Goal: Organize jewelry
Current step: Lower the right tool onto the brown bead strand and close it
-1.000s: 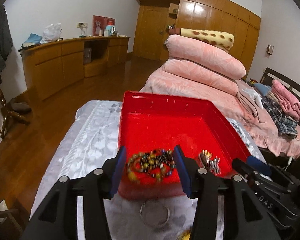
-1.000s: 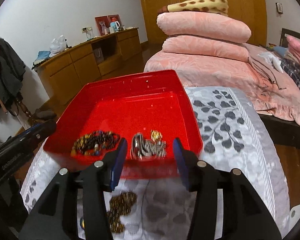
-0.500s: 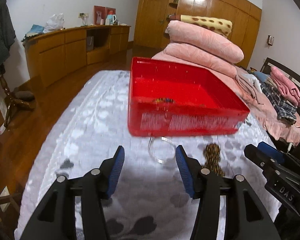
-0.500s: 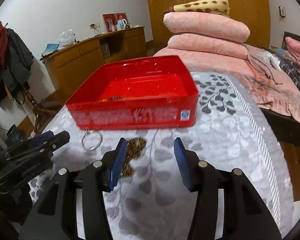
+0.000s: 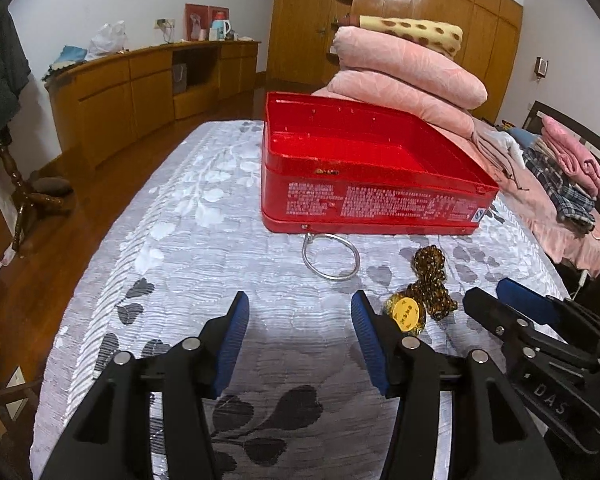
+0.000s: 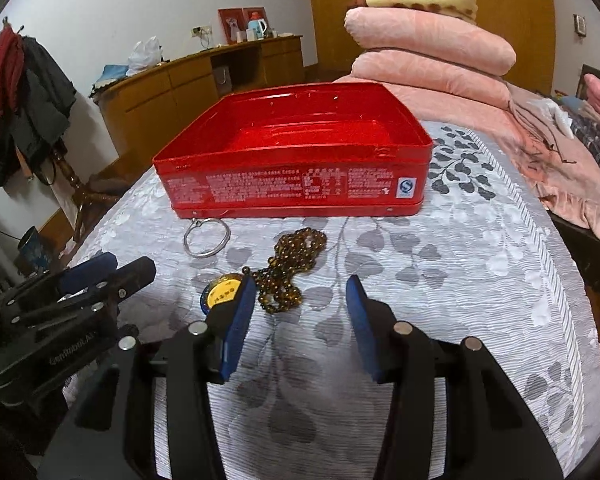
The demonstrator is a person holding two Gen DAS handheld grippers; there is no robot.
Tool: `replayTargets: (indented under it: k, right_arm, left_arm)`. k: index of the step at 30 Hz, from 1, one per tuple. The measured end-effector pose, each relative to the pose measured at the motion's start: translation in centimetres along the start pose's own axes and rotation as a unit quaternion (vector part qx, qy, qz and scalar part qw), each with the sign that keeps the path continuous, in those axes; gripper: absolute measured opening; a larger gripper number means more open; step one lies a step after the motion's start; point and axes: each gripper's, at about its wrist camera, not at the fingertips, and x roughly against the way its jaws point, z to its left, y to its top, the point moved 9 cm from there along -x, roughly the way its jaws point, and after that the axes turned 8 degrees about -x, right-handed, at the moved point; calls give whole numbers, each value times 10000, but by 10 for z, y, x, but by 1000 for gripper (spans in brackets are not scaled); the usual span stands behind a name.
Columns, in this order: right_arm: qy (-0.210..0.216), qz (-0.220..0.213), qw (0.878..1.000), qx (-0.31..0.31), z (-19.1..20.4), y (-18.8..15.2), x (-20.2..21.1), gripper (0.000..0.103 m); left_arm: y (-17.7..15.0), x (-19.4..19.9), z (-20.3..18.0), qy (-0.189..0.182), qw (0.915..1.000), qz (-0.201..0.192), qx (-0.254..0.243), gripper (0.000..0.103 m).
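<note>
Hovering over bedspread [image 5: 180, 240], both grippers' fingers spread, empty; bead necklace [image 6: 288, 268] near red tin [image 6: 300, 188].

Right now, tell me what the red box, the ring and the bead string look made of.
Red box: probably painted tin; glossy walls, rolled rim, printed text. Ring: likely polished metal; thin, silvery, bright glints. Bead string: glossy amber-brown beads, glass, resin or stone, can't tell which; its round pendant looks gold-toned.

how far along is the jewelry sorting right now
Partly done: some beads show inside the red tin. Nothing is in hand; the left gripper and right gripper are open and empty. The silver bangle and the brown bead necklace lie on the bedspread.
</note>
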Motion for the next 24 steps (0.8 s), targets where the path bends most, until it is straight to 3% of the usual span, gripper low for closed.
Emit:
replayTargets:
  k: [24]
  right_arm:
    - [85,318,9994,-51,15,8,-29,44]
  left_arm:
    - [-1,-13,26,49,9995,225,210,52]
